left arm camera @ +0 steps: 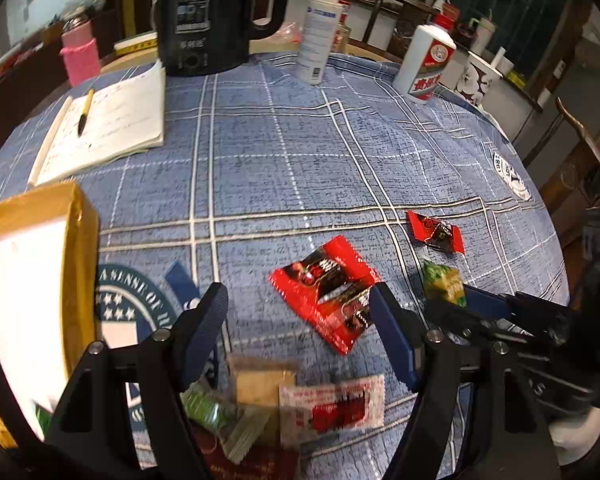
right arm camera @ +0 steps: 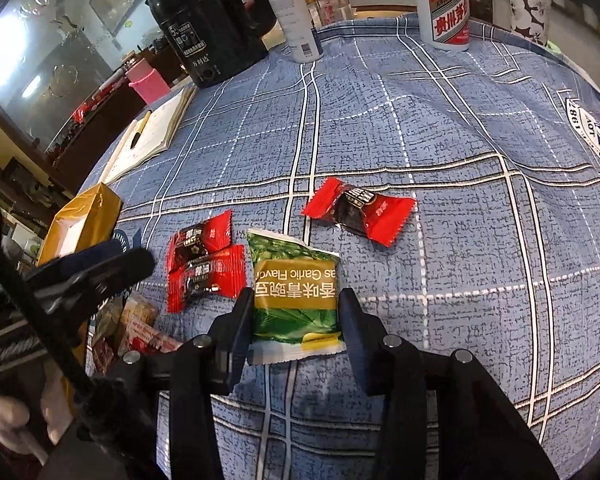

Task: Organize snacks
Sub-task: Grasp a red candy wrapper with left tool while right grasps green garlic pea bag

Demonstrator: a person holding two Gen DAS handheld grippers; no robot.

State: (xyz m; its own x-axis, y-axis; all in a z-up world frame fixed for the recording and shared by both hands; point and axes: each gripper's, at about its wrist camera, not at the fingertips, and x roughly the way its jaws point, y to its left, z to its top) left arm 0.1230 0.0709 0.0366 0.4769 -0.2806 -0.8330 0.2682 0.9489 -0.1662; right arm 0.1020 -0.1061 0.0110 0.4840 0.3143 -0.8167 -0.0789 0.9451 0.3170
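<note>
Only the right wrist view shows the right gripper (right arm camera: 296, 312) jaws closed on the green and gold foil pea packet (right arm camera: 294, 292) lying flat on the blue checked counter (right arm camera: 440, 160). The left gripper (left arm camera: 300, 320) hangs open and empty beside the red foil snack packet (left arm camera: 328, 288)

Blue checked tablecloth (right arm camera: 440, 168): snack packets (right arm camera: 296, 280), notebook (left arm camera: 108, 124), kettle (left arm camera: 204, 16), probably.

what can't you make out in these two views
- Left wrist view: pile of snack packets is motion-blurred, print unreadable; left gripper frame covers part.
- Left wrist view: gold box is cut off by the left edge.
- Right wrist view: green pea packet sides hidden behind right gripper.
</note>
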